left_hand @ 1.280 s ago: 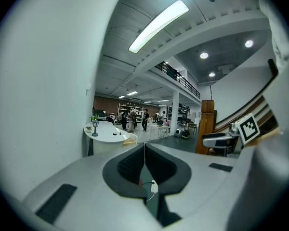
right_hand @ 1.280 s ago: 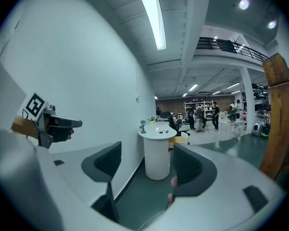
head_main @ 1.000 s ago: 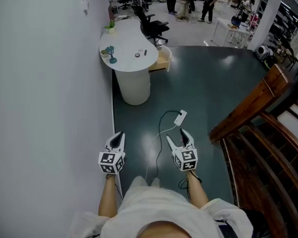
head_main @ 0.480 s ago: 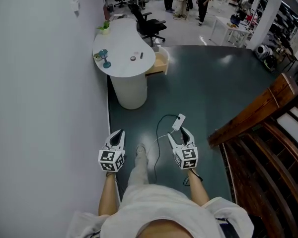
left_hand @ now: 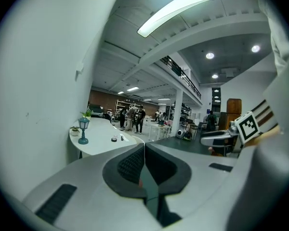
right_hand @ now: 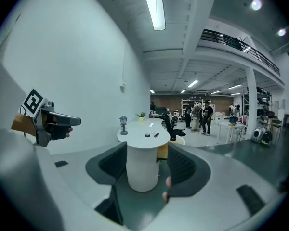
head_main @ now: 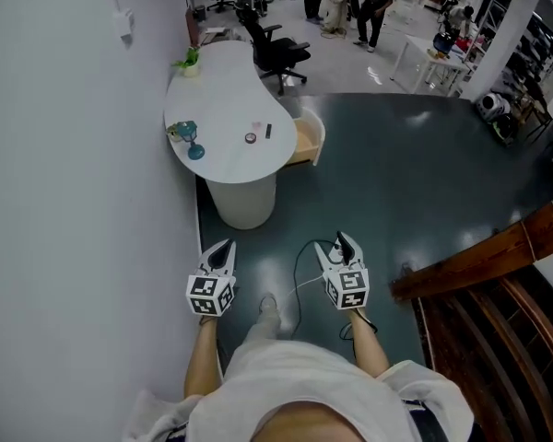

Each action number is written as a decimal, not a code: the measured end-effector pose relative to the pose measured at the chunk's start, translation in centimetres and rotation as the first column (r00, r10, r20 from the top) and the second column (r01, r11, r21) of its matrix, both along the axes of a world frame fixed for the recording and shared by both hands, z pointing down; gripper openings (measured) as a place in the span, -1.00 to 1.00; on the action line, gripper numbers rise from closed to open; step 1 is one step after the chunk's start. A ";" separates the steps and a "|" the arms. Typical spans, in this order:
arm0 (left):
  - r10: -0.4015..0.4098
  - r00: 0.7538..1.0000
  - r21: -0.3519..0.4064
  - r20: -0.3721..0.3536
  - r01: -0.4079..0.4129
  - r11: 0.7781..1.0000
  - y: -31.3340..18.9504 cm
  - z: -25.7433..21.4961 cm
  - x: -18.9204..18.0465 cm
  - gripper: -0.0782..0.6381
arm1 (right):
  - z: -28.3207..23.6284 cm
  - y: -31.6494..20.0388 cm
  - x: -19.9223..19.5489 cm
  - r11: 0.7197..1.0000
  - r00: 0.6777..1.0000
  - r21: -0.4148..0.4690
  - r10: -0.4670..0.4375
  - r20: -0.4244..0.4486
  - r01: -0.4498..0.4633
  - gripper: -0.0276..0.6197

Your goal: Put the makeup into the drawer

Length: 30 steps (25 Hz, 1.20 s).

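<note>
I carry both tools low in front of me because nothing is within reach yet: the white surface (head_main: 223, 109) stands well ahead at 12 o'clock. My left hand-held gripper (head_main: 225, 247) has its jaws pressed together with nothing in them. My right hand-held gripper (head_main: 342, 240) has its jaws apart; they have just been closing a little, with only air between them. The makeup (head_main: 251, 138), a small round piece with a dark stick (head_main: 268, 131) just beside it, lies on the surface, at 3 o'clock from the teal lamp (head_main: 190, 139). The drawer (head_main: 306, 142) juts open at the surface's 3 o'clock edge, near the makeup, so I judge the transfer will be short
</note>
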State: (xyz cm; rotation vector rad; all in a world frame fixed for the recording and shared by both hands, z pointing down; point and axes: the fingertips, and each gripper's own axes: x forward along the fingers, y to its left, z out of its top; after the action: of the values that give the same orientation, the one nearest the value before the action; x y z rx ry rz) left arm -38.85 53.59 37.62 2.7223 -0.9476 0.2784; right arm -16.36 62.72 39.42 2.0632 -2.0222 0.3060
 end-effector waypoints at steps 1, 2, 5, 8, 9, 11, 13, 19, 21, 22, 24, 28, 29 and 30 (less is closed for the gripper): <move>-0.002 1.000 -0.002 -0.008 0.002 1.000 -2.1 -0.3 0.4 -0.75 | -0.4 -1.9 0.5 1.000 1.000 0.002 0.007 0.000 -0.007 -0.17; -0.004 1.000 -0.003 -0.019 0.004 1.000 -4.1 -0.7 0.9 -0.75 | -0.8 -3.6 1.1 1.000 1.000 0.005 0.015 0.003 -0.015 -0.17; -0.001 0.999 0.002 -0.043 0.001 1.000 -9.8 -1.6 2.6 -0.75 | -1.6 -8.5 2.6 0.999 1.000 0.011 0.032 -0.001 -0.032 -0.18; 0.024 0.998 0.015 -0.051 -0.023 1.000 -14.5 -1.7 4.5 -0.75 | -1.5 -12.5 4.2 0.998 0.998 0.013 0.056 -0.015 -0.056 -0.19; 0.034 0.998 0.020 -0.051 -0.033 0.999 -15.7 -1.8 5.2 -0.75 | -1.5 -13.6 4.8 0.998 0.998 0.016 0.065 -0.017 -0.064 -0.19; 0.052 0.998 0.027 -0.046 -0.051 0.998 -17.6 -1.8 6.4 -0.75 | -1.4 -15.4 5.6 0.997 0.997 0.017 0.075 -0.020 -0.075 -0.20; 0.064 0.997 0.030 -0.040 -0.063 0.998 -19.2 -1.8 7.3 -0.75 | -1.1 -16.7 6.0 0.997 0.997 0.010 0.079 -0.018 -0.078 -0.21; 0.097 0.995 0.018 -0.025 -0.097 0.995 -22.4 -0.9 9.7 -0.75 | 0.7 -19.5 7.5 0.995 0.995 -0.023 0.096 -0.002 -0.096 -0.23; 0.103 0.995 0.015 -0.020 -0.102 0.995 -23.7 -0.6 10.4 -0.75 | 1.2 -20.8 7.9 0.995 0.996 -0.029 0.094 0.002 -0.094 -0.24; 0.104 0.994 0.013 -0.018 -0.103 0.995 -24.3 -0.4 10.8 -0.75 | 1.4 -21.4 8.1 0.995 0.996 -0.032 0.092 0.004 -0.092 -0.25; 0.105 0.994 0.010 -0.015 -0.105 0.994 -25.5 0.1 11.7 -0.75 | 2.2 -22.5 8.7 0.995 0.996 -0.038 0.088 0.011 -0.087 -0.25; 0.101 0.995 0.010 -0.009 -0.101 0.995 -28.7 0.8 14.0 -0.75 | 3.5 -25.8 10.6 0.996 0.997 -0.039 0.076 0.023 -0.075 -0.25; 0.099 0.995 0.013 -0.006 -0.098 0.995 -29.5 1.1 14.6 -0.75 | 3.9 -26.6 11.2 0.997 0.997 -0.039 0.072 0.028 -0.071 -0.25; 0.094 0.996 0.016 -0.002 -0.094 0.995 -30.4 1.2 15.3 -0.75 | 4.3 -27.6 11.9 0.997 0.997 -0.040 0.066 0.032 -0.065 -0.25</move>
State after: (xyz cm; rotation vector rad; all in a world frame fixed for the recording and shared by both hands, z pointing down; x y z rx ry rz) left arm -23.55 23.17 38.85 2.7854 -0.8251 0.2855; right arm -4.43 35.12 43.69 2.1176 -1.9543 0.3913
